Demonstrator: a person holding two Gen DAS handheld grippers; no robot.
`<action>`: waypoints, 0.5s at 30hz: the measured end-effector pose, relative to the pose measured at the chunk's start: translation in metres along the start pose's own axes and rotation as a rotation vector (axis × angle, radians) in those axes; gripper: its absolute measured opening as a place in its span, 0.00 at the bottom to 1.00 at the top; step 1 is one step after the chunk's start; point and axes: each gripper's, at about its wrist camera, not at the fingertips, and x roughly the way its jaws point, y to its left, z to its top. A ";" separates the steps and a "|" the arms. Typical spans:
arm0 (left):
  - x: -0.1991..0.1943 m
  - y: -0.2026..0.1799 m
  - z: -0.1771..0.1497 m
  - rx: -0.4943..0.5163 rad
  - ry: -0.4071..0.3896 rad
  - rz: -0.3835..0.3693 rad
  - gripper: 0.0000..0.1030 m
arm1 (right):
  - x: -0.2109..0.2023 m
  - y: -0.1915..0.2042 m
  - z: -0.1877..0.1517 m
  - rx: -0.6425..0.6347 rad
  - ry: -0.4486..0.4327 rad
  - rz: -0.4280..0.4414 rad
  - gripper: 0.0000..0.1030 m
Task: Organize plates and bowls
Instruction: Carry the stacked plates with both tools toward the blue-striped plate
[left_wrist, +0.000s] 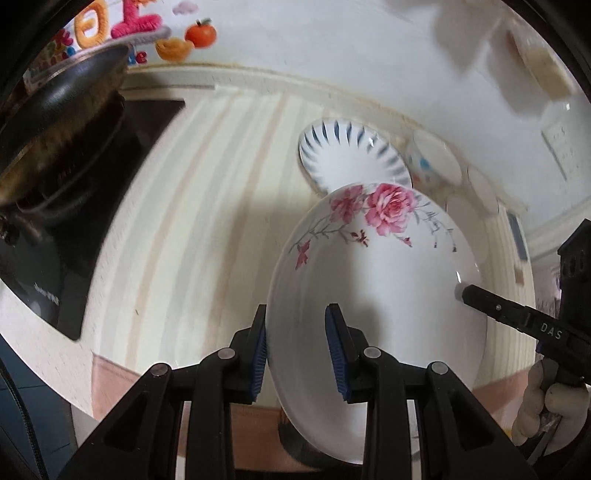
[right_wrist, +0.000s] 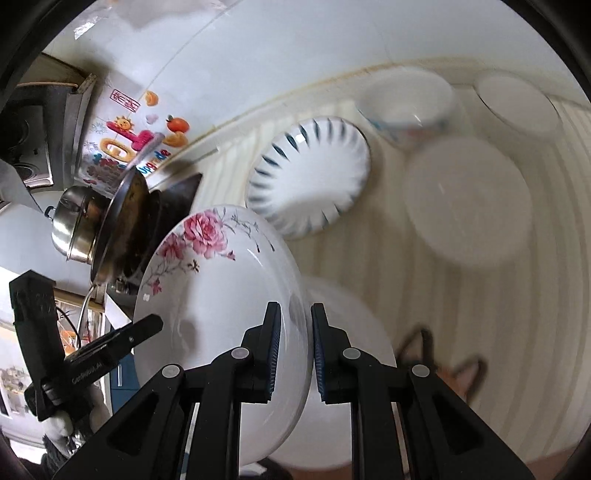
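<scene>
held: rose plate (left_wrist: 373, 280) is off the table (left_wrist: 207, 192), carried between both claws, tilted up on edge
left claw (left_wrist: 300, 354): clamped on the plate's near-left rim, one blue pad on each face
right claw (right_wrist: 294, 354): clamped on the opposite rim, pads tight on both faces; in the left view only its tip shows at the plate's right edge
step: we read this as mid-carry toward a stack, plate not yet set down
targets: blue-striped plate (right_wrist: 310, 173) lies just beyond the rose plate; plain white plate (right_wrist: 469, 203) to its right; patterned bowl (right_wrist: 406, 107) and a small white bowl (right_wrist: 517, 107) at the far edge by the wall
under us: another white plate (right_wrist: 351, 369) sits below the held one in the right view, whether they touch we cannot tell
how: we keep both grips level with each other so the rim does not twist, flatten the plate before lowering, centre it over a plate of like size
risk: glazed rim may slip in the pads; wok (left_wrist: 62, 110) and stove on the far left, we stay clear
release: one claw first only once the plate rests flat
</scene>
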 end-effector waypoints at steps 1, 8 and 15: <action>0.005 -0.002 -0.005 0.012 0.016 0.005 0.26 | 0.000 -0.006 -0.010 0.015 0.005 0.000 0.18; 0.037 -0.010 -0.017 0.078 0.082 0.062 0.26 | 0.013 -0.028 -0.044 0.052 0.032 -0.028 0.18; 0.065 -0.015 -0.020 0.107 0.142 0.095 0.26 | 0.030 -0.040 -0.046 0.064 0.059 -0.046 0.18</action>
